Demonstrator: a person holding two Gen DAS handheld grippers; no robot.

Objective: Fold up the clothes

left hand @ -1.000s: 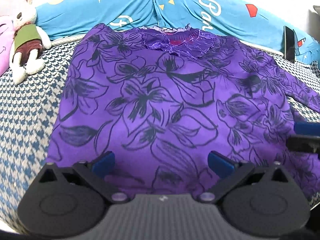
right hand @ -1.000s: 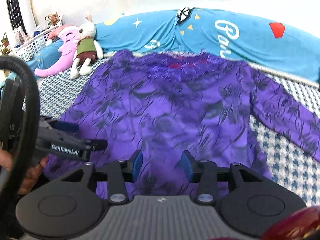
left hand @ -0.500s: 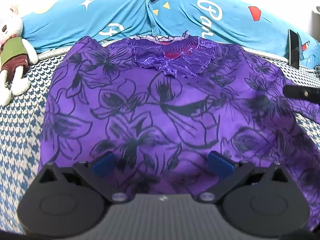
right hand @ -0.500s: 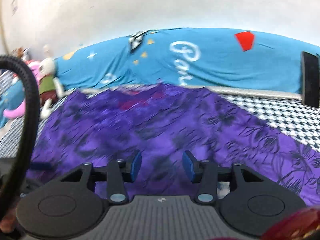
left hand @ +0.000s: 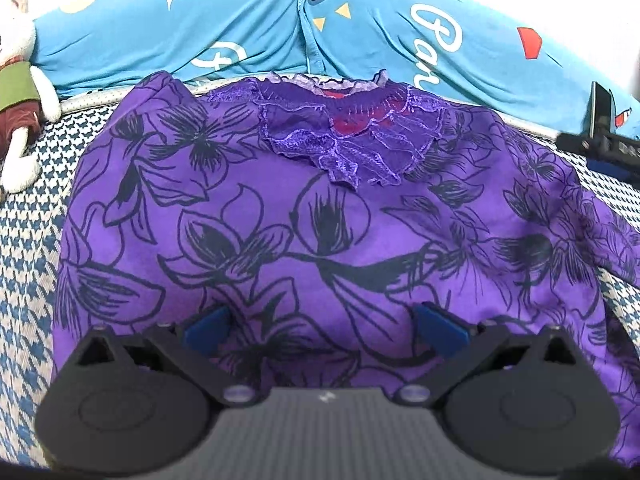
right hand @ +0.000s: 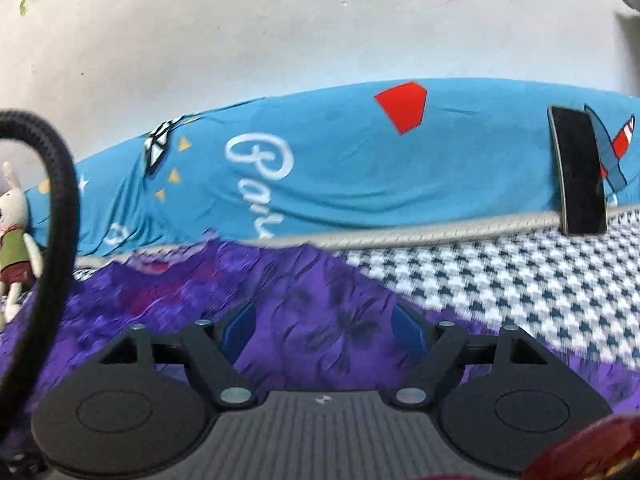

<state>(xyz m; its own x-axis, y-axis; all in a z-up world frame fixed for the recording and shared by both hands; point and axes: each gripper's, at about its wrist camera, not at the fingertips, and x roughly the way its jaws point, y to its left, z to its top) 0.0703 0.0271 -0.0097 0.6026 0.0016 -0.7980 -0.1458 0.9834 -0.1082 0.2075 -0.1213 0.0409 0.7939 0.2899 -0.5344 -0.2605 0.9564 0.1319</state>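
Purple floral blouse lay spread flat on houndstooth bed, ruffled collar toward blue pillow at far edge. Thin, limp, likely slippery; best pinched at shoulder or sleeve edge. Left gripper jaws wide apart, empty, over blouse body. Right gripper jaws apart, empty, over sleeve side.

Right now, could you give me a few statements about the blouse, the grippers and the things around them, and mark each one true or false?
1. The purple blouse lies spread flat with its ruffled collar toward the blue pillow. True.
2. The left gripper is shut on the fabric. False: its jaws stand wide apart, nothing between them.
3. A dark phone leans against the blue pillow. True.
4. The plush rabbit sits on top of the blouse. False: it lies beside it, on the houndstooth cover.
5. The right gripper is open. True.
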